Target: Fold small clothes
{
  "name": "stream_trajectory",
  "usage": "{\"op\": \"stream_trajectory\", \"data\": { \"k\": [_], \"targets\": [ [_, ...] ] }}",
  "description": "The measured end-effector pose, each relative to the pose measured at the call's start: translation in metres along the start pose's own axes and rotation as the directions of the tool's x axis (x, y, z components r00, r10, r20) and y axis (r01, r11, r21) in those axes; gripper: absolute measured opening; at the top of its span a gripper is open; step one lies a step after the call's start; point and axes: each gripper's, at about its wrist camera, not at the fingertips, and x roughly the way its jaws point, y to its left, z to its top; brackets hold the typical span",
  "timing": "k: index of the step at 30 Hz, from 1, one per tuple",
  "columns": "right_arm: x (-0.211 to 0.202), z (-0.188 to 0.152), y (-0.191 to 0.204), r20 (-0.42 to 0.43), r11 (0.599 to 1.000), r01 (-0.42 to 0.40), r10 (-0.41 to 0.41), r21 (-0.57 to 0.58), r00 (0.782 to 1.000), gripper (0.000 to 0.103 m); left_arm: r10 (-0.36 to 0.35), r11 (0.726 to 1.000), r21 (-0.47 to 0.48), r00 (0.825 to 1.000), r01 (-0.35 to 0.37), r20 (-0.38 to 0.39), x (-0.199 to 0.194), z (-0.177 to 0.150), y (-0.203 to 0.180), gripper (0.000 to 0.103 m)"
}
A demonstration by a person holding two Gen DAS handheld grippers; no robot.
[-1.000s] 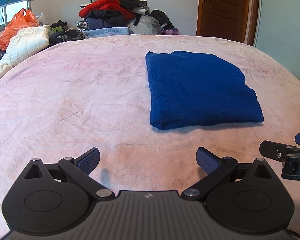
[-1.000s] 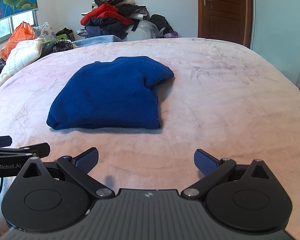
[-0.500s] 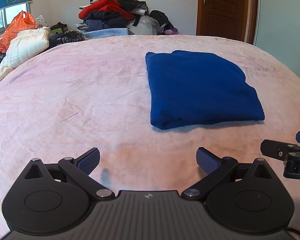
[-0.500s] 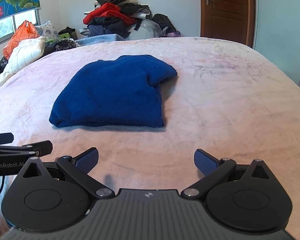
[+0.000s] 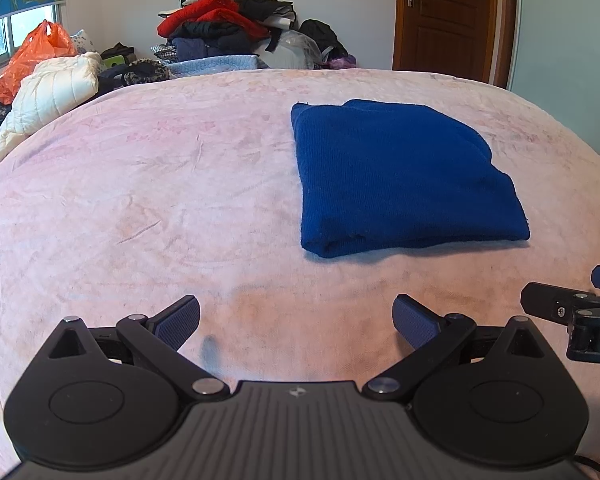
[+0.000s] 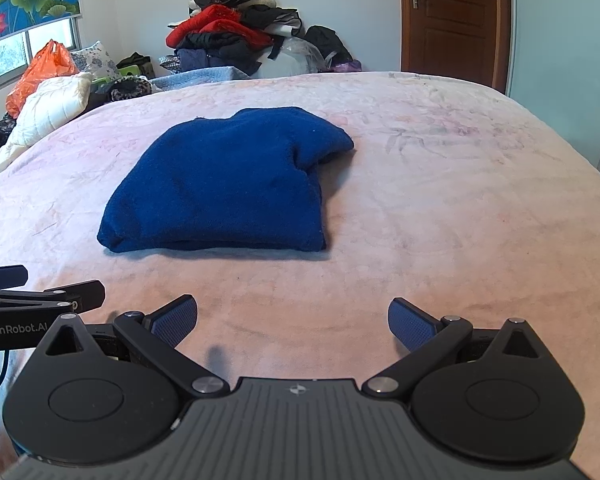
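Note:
A dark blue garment [image 5: 400,176] lies folded into a thick rectangle on the pink bedspread [image 5: 140,200]; it also shows in the right wrist view [image 6: 224,184]. My left gripper [image 5: 296,320] is open and empty, above the bedspread near the front, left of the garment's near edge. My right gripper [image 6: 292,320] is open and empty, short of the garment's near edge. Each gripper's side shows in the other's view, the right one [image 5: 572,312] and the left one [image 6: 32,304].
A heap of clothes [image 5: 228,28] is piled beyond the far end of the bed. A white quilted jacket [image 5: 48,96] and an orange plastic bag [image 5: 32,56] lie at the far left by the window. A brown door [image 5: 444,16] stands at the far right.
Both grippers have drawn back slightly and lifted; the garment looks a little farther away. It has not moved on the bed. Both stay open.

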Motion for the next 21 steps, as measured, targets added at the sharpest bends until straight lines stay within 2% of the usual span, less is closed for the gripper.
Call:
{"op": "stream_trajectory", "data": {
  "k": [21],
  "targets": [
    [0.001,-0.003,0.0014,-0.003,1.0,0.003,-0.003,-0.022,1.0,0.103,0.003,1.0,0.002,1.0,-0.003,-0.001,0.0015,-0.0016,-0.0009,0.103]
  ]
}}
